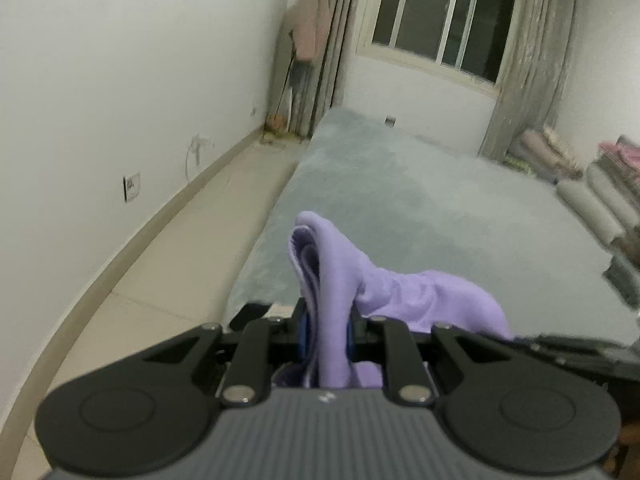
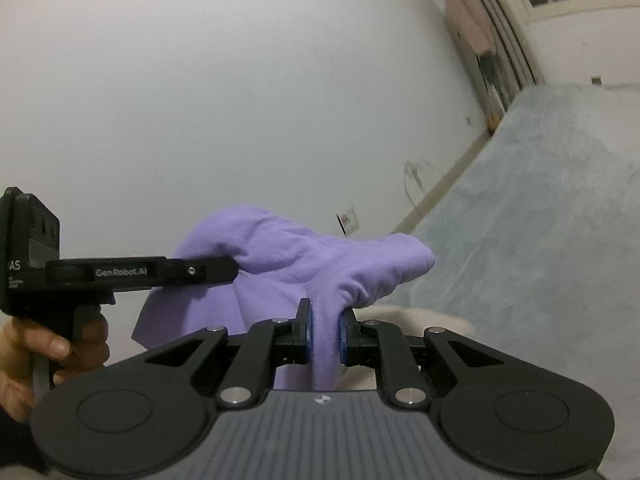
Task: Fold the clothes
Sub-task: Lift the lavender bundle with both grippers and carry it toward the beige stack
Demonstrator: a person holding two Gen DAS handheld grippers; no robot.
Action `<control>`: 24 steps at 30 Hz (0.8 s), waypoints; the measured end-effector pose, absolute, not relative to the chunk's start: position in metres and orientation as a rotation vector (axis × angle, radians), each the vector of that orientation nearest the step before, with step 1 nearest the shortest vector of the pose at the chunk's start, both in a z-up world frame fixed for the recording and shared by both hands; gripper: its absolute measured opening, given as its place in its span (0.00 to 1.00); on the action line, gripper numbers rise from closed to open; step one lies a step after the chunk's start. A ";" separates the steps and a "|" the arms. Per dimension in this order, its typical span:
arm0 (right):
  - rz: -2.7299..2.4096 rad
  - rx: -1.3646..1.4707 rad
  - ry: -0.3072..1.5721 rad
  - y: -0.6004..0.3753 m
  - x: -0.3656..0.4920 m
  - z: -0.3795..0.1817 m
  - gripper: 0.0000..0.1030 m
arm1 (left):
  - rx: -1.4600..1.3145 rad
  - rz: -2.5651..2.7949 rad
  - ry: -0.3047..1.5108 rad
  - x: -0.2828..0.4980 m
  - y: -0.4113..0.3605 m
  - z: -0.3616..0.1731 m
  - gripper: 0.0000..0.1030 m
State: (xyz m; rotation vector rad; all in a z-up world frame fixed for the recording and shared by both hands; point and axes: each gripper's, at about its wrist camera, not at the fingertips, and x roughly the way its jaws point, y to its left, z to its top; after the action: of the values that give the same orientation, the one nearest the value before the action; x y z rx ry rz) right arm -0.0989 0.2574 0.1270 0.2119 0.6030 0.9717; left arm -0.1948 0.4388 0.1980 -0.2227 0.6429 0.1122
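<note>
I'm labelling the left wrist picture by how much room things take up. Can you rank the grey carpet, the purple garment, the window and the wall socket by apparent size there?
1. Grey carpet, largest.
2. Window and purple garment: similar apparent size, and the garment is much nearer the camera, so no ranking between them.
3. Wall socket, smallest.

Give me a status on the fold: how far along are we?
Done: the purple garment is picked up off the grey carpet. In hand: the left gripper and right gripper are each clamped on a bunched part of it, cloth hanging between them. Left: no neat fold shows yet; it apparently needs spreading, folding and setting down.
</note>
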 end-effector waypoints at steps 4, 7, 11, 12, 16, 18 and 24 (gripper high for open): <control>0.945 0.164 0.620 0.263 -0.099 0.115 0.13 | -0.221 0.142 0.726 -0.178 0.451 0.155 0.18; 0.924 0.127 0.633 0.266 -0.099 0.106 0.12 | -0.207 0.158 0.712 -0.179 0.454 0.149 0.25; 0.896 0.079 0.649 0.272 -0.099 0.094 0.18 | -0.188 0.175 0.681 -0.182 0.456 0.149 0.34; 0.889 0.067 0.654 0.273 -0.099 0.091 0.22 | -0.160 0.187 0.677 -0.180 0.450 0.153 0.39; 0.871 0.037 0.629 0.261 -0.096 0.097 0.40 | -0.107 0.246 0.649 -0.191 0.449 0.173 0.43; 0.848 0.022 0.600 0.256 -0.097 0.103 0.42 | -0.096 0.262 0.642 -0.198 0.445 0.179 0.45; 0.908 -0.034 0.471 0.263 -0.108 0.122 0.42 | -0.019 0.253 0.617 -0.216 0.400 0.186 0.51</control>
State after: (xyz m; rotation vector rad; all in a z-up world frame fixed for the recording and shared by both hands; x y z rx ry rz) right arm -0.1080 0.2631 0.1219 -0.0337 0.4708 0.9084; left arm -0.2160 0.4000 0.1856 -0.0185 0.6168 0.2533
